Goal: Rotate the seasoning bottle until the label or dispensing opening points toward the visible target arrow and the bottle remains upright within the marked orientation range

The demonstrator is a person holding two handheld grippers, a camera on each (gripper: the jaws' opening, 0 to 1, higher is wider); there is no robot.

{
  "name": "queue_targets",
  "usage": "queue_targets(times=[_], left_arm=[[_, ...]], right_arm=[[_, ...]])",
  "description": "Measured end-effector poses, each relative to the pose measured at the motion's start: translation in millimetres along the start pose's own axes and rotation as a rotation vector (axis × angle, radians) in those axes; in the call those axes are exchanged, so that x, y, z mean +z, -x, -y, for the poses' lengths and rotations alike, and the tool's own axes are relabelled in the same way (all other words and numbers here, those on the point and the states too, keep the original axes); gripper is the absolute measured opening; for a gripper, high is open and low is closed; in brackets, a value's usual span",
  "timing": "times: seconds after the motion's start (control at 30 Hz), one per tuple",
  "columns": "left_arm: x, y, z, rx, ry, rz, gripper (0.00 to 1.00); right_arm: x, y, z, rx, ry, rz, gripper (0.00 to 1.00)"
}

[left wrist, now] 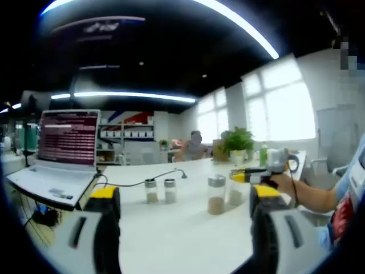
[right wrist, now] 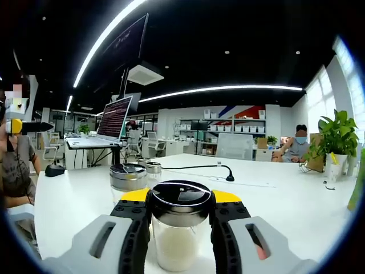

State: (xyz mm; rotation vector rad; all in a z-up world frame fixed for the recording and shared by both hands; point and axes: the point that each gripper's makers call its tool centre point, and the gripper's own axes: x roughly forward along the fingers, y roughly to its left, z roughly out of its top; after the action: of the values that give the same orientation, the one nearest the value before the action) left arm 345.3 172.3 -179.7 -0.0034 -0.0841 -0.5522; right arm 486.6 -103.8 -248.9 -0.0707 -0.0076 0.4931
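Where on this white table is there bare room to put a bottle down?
Bare white table lies between the left gripper jaws, and right of the black gooseneck microphone. It is crowded around the glass shaker bottles and open laptop.

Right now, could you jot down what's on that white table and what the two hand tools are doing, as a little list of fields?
surface: white table
bottles: four seasoning bottles in the left gripper view, a pair side by side, one brown-filled, one at the right tool
right tool: shut on a black-lidded bottle of pale powder, upright
left tool: open, holding nothing
other things: laptop, black cable, potted plant
people: one seated far back
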Motion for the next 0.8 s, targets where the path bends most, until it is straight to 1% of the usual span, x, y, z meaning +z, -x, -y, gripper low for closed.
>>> queue_targets(times=[0.07, 0.1, 0.13, 0.3, 0.43, 0.5, 0.8], left_arm=[[0.3, 0.2, -0.2, 0.0, -0.002, 0.0, 1.0], [0.5, 0.2, -0.4, 0.001, -0.001, 0.001, 1.0], [0.6, 0.2, -0.6, 0.001, -0.001, 0.001, 1.0], [-0.3, -0.2, -2.8, 0.008, -0.002, -0.002, 1.0], [-0.9, -0.7, -2.6, 0.007, 0.001, -0.003, 1.0], [-1.3, -0.9, -2.3, 0.006, 0.0, -0.005, 1.0], [-3.1, -1.0, -3.2, 0.012, 0.005, -0.01, 0.99]], right_arm=[[0.4, 0.5, 1.2, -0.015, -0.008, 0.006, 0.39], [0.4, 1.4, 2.0, -0.038, -0.007, 0.014, 0.39], [0.3, 1.5, 1.2, -0.047, 0.008, 0.014, 0.39], [0.4, 0.6, 3.5, -0.054, -0.006, 0.01, 0.39], [0.2, 1.0, 4.2, -0.087, -0.003, 0.014, 0.39], [0.2, 1.4, 4.6, -0.118, 0.002, 0.016, 0.39], [-0.6, 3.3, 4.7, -0.174, -0.003, 0.026, 0.39]])
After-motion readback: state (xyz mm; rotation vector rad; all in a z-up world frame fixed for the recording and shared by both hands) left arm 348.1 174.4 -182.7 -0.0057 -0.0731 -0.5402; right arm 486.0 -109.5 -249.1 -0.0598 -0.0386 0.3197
